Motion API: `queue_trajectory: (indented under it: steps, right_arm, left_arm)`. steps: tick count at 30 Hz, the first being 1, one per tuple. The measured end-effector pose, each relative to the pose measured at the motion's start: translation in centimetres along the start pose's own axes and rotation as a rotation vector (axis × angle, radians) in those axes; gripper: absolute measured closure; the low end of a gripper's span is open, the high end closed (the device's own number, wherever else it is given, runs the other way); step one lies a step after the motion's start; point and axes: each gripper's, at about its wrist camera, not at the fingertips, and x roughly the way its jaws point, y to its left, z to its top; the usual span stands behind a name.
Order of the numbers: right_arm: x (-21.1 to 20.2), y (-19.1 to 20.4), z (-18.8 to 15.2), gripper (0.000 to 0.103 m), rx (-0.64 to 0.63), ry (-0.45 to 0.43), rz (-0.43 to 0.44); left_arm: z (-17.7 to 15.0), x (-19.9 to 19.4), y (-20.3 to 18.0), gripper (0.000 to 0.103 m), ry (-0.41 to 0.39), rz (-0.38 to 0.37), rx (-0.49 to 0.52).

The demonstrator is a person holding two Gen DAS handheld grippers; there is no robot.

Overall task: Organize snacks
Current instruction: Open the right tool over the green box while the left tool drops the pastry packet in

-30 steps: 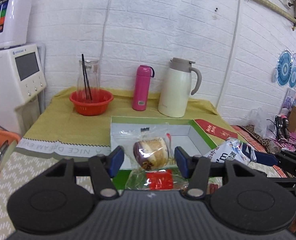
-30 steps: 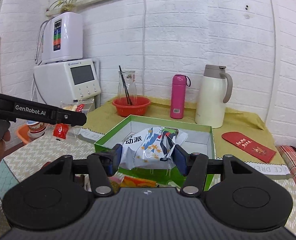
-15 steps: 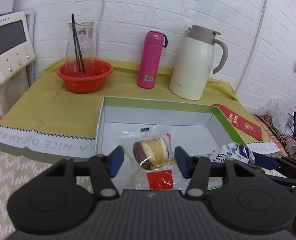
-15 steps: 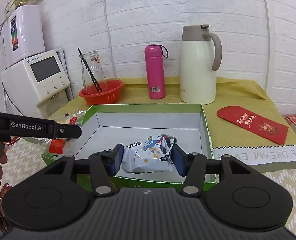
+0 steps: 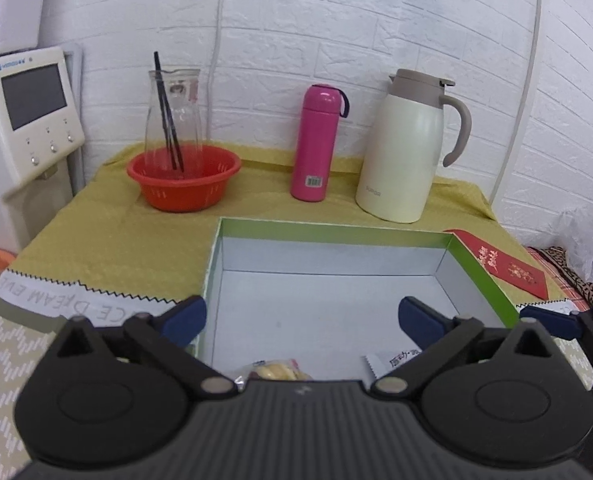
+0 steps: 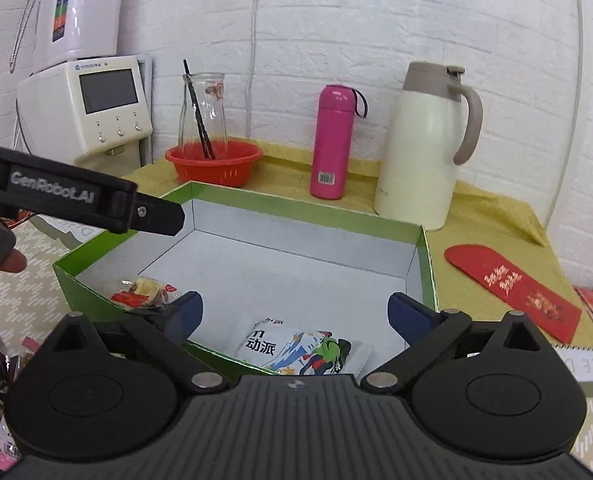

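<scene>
Both jaws opening wide, nothing gripped: left gripper (image 5: 302, 316), right gripper (image 6: 294, 312). Cake pack (image 6: 144, 292) and printed snack bag (image 6: 300, 350) lie at green box (image 6: 304, 216) near edge, far floor bare.

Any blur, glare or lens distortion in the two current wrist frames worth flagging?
Left wrist: strong fisheye bend in the brick wall courses and dark corner vignetting; focus crisp, with the cake packet half hidden behind the gripper body. Right wrist: same barrel bend; the left gripper's arm near the lens looks soft, its lettering smeared; the thermos jug carries only mild sheen; lighting flat, shadows faint.
</scene>
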Motion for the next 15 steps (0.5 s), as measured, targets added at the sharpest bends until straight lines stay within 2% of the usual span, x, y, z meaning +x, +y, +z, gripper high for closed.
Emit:
queue_trajectory:
  steps: [3,10,15]
  right_arm:
    - [-0.7,0.3,0.2,0.000,0.000,0.005,-0.016]
    - [-3.4,1.1,0.5,0.000,0.022,0.013,-0.025]
    - [-6.4,1.9,0.6,0.000,0.026,0.020,-0.036]
  left_arm:
    - [0.1,-0.5,0.2,0.001,0.015,-0.008,-0.009]
    - [-0.3,-4.2,-0.1,0.001,-0.032,0.023,0.029]
    - [-1.2,-7.9,-0.6,0.001,-0.058,0.104,0.085]
